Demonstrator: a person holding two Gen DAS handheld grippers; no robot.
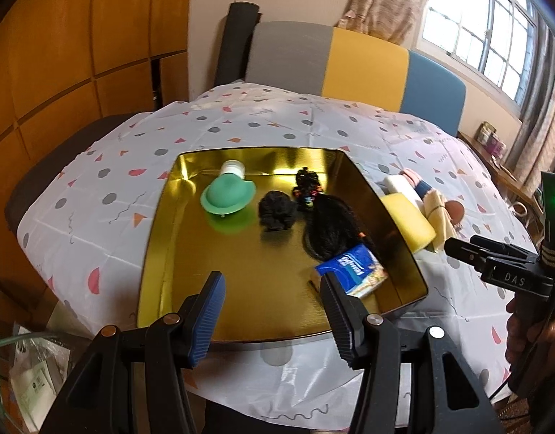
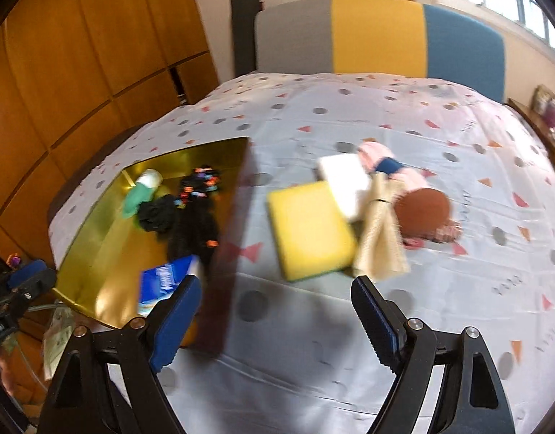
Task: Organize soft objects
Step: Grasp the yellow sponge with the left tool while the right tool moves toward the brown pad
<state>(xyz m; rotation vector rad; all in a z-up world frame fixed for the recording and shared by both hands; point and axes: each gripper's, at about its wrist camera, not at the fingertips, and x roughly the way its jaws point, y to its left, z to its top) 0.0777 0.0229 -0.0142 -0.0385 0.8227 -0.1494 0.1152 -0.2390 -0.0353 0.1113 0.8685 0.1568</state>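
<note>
A gold tin tray (image 1: 161,238) (image 2: 96,253) sits on the patterned tablecloth. In it lie a green hat-shaped toy (image 1: 227,195) (image 2: 134,199), a black scrunchie (image 1: 277,210) (image 2: 157,213), a beaded black toy (image 1: 308,186) (image 2: 199,181), a black hairpiece (image 1: 329,226) (image 2: 194,231) and a blue tissue pack (image 1: 353,271) (image 2: 165,282). Right of the tray lie a yellow sponge (image 1: 409,222) (image 2: 310,228), a white sponge (image 2: 344,181), a beige cloth (image 2: 380,238) and a doll (image 2: 422,206). My left gripper (image 1: 273,311) is open and empty over the tray's near edge. My right gripper (image 2: 277,322) is open and empty in front of the yellow sponge.
The table has a white cloth (image 2: 385,115) with dots and triangles. A grey, yellow and blue chair back (image 1: 349,61) (image 2: 378,36) stands behind it. Wooden cabinets (image 1: 60,54) are at the left. A window (image 1: 494,25) is at the upper right.
</note>
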